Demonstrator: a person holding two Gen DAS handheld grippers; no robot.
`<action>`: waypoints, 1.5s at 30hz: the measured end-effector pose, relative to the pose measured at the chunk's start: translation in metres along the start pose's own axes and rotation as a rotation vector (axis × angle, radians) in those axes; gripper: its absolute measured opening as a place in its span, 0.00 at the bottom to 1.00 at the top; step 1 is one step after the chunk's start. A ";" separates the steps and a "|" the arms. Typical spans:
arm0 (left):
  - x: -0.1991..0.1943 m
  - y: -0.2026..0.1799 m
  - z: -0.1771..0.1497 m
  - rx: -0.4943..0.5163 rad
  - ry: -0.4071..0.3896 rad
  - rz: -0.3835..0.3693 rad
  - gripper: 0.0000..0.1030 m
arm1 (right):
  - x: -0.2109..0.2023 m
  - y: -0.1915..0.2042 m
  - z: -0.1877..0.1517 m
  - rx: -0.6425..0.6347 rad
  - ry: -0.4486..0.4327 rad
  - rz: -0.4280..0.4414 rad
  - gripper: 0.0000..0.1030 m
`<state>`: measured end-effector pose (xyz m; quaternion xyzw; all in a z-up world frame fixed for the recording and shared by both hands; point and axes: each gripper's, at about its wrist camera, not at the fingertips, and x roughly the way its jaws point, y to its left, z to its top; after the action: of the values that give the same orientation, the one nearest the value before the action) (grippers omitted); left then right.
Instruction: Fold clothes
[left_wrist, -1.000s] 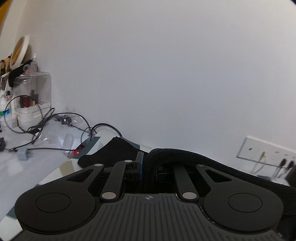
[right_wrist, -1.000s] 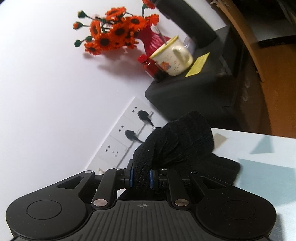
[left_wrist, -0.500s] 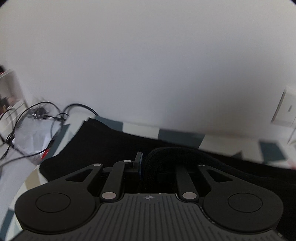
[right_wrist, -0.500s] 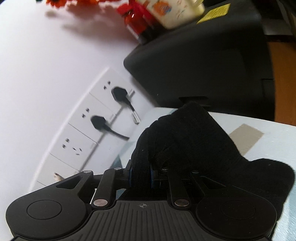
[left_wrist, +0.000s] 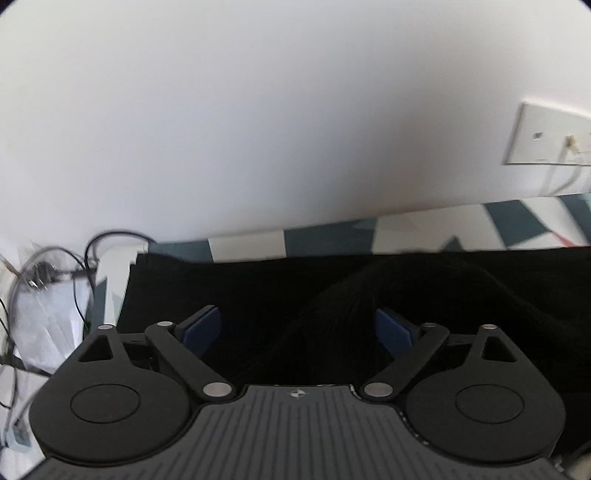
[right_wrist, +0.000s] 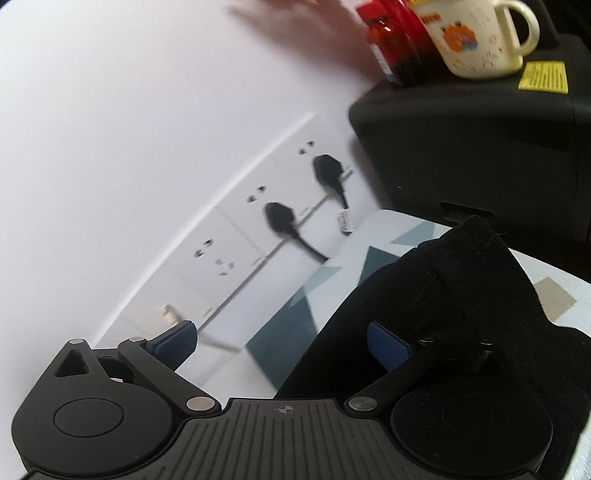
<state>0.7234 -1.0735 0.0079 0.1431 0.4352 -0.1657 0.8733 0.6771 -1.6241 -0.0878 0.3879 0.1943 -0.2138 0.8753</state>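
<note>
A black knit garment (left_wrist: 332, 280) lies on the patterned table, its far edge near the wall in the left wrist view. My left gripper (left_wrist: 298, 328) hovers over it, open, blue pads spread wide with cloth lying loose below them. In the right wrist view the garment's end (right_wrist: 461, 280) sits bunched up at the table's right side. My right gripper (right_wrist: 282, 343) is open; its right finger (right_wrist: 388, 345) rests against the cloth, its left finger (right_wrist: 175, 341) stands over bare tabletop.
A white wall is close ahead. Wall sockets (right_wrist: 258, 221) with two black plugs sit behind the table. A black box (right_wrist: 480, 140) carries a cream mug (right_wrist: 476, 37) and a red jar (right_wrist: 395, 44). Tangled cables (left_wrist: 48, 273) lie at the left.
Both grippers held the black garment shut a second ago, moved down and forward toward the wall, and have now opened and let it go onto the table.
</note>
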 end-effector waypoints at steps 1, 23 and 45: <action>-0.006 0.004 -0.006 -0.004 0.000 -0.021 0.90 | -0.004 0.002 -0.003 -0.006 0.006 -0.009 0.97; 0.000 0.185 -0.148 -0.552 -0.106 -0.072 0.84 | -0.089 0.137 -0.239 -0.408 0.294 -0.001 0.99; 0.073 0.223 -0.124 -0.662 -0.143 -0.096 0.36 | -0.046 0.105 -0.249 0.197 0.288 -0.064 0.94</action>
<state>0.7690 -0.8351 -0.0991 -0.1807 0.4093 -0.0662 0.8919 0.6508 -1.3602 -0.1572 0.4922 0.3078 -0.2017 0.7889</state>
